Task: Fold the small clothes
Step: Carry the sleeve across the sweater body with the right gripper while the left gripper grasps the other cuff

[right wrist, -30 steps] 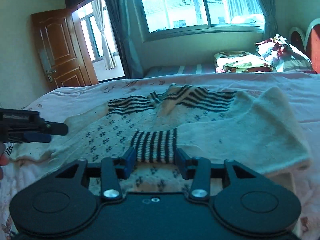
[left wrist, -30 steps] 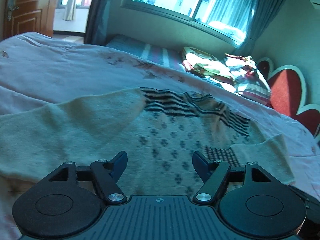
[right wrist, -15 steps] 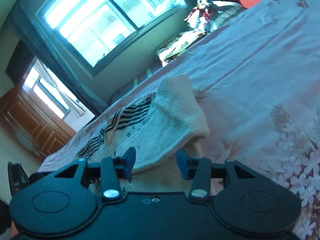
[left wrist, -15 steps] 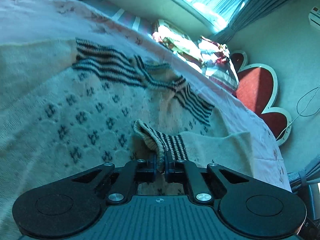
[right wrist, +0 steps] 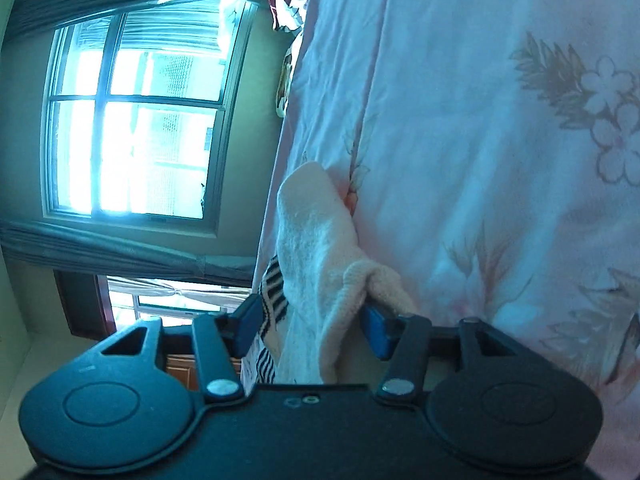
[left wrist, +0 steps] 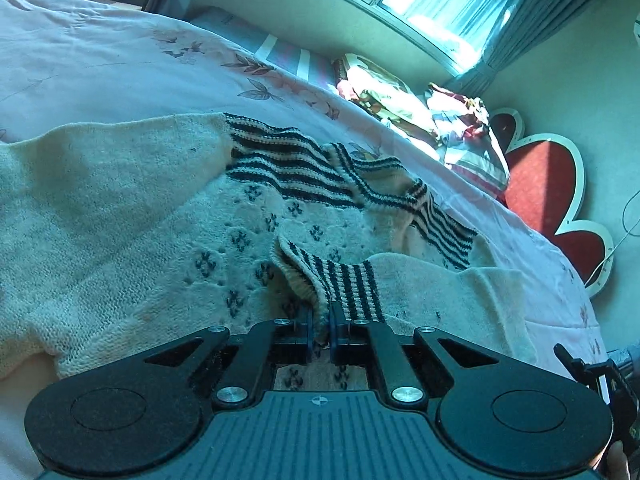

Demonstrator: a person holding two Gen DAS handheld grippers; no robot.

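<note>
A cream knitted sweater point(left wrist: 132, 224) with dark dots and black-striped collar lies spread on the bed. My left gripper point(left wrist: 320, 330) is shut on the striped cuff point(left wrist: 344, 284) of a sleeve folded over the sweater's body. In the right wrist view the camera is rolled on its side. My right gripper point(right wrist: 310, 322) is open, its fingers point(right wrist: 376, 330) astride the folded cream sleeve point(right wrist: 320, 240) at the sweater's edge, with some striped knit by the other finger.
The pink floral bedsheet point(right wrist: 500, 140) covers the bed. Folded colourful bedding point(left wrist: 400, 96) lies at the far side by a red heart-shaped headboard point(left wrist: 544, 184). A window point(right wrist: 140, 120) and curtains lie beyond the bed.
My left gripper closed on the striped cuff and keeps holding it. My right gripper let the cuff go, moved to the sweater's right edge and rolled onto its side around the sleeve fold.
</note>
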